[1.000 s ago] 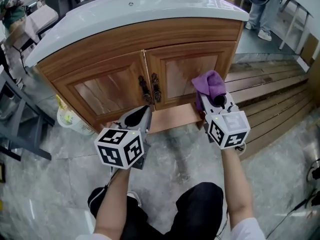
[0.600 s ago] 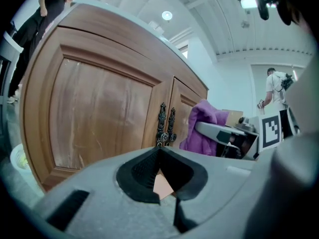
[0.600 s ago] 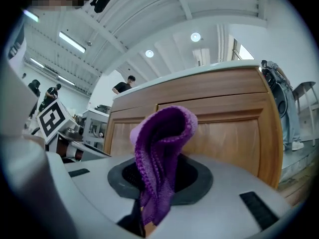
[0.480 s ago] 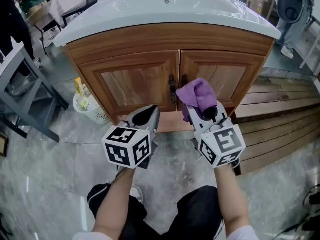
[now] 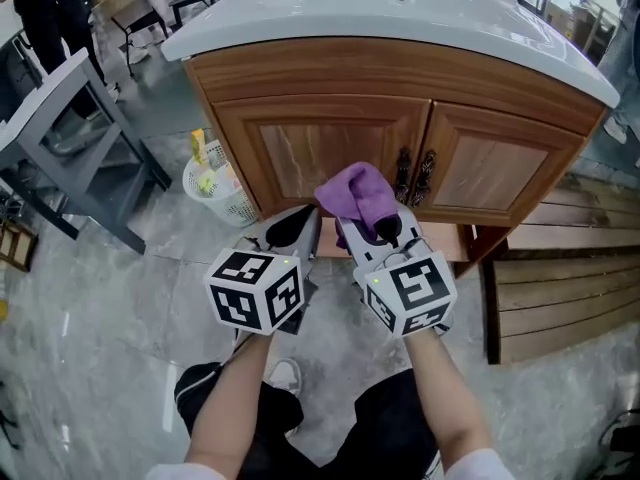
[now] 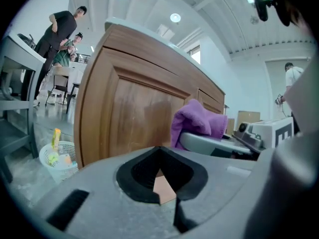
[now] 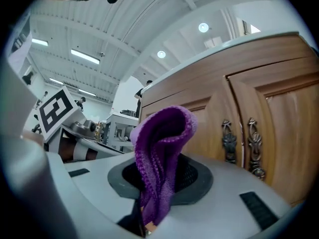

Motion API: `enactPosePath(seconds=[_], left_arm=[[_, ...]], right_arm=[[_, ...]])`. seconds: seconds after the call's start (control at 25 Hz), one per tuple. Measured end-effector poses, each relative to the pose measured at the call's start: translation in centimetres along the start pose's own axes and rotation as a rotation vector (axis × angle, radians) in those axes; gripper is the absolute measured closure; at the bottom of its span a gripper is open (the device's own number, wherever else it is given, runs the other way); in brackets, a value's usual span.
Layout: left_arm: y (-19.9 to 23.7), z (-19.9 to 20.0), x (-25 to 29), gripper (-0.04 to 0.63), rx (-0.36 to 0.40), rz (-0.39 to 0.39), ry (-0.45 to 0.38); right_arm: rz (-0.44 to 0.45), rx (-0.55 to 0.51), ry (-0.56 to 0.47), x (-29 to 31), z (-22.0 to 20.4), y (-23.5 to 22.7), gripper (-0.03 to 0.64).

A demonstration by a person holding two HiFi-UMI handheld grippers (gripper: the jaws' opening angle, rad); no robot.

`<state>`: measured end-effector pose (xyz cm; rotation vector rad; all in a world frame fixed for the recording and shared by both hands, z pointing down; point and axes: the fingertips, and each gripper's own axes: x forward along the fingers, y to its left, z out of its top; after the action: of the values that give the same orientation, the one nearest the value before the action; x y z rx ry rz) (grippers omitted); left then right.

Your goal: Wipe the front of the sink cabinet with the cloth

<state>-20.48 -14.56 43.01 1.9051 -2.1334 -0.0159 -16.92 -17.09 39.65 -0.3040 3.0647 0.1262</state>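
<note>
floor (image 5: 90, 368): grey stone tile | standing on it: sink cabinet (image 5: 330, 158), white basket (image 5: 222, 193) (left of cabinet), wooden slats (image 5: 560, 308)

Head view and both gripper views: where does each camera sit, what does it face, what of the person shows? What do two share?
Head view: on the head, looking steeply down at the cabinet; forearms, legs, left gripper, right gripper show.
Left gripper view: on the left gripper, facing the left door; its fingers show.
Right gripper view: on the right gripper, facing the handles; its fingers grip the cloth.
Shared: every view shows the cloth.
</note>
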Motion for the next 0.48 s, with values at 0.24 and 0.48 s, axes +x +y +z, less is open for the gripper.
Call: enactPosePath(seconds=[0.24,0.48], left_arm=[[3.7,0.3,-2.8,0.589,-0.004,0.081,-0.009],[6.8,-0.4,-4.4,0.589,-0.016,0.148,0.0]], right_arm=[[0.077,0.015,-0.003,4.0,-1.1,3.8,0.529],[0.111,0.024,-0.006,7.3,-2.6,6.8,0.529]])
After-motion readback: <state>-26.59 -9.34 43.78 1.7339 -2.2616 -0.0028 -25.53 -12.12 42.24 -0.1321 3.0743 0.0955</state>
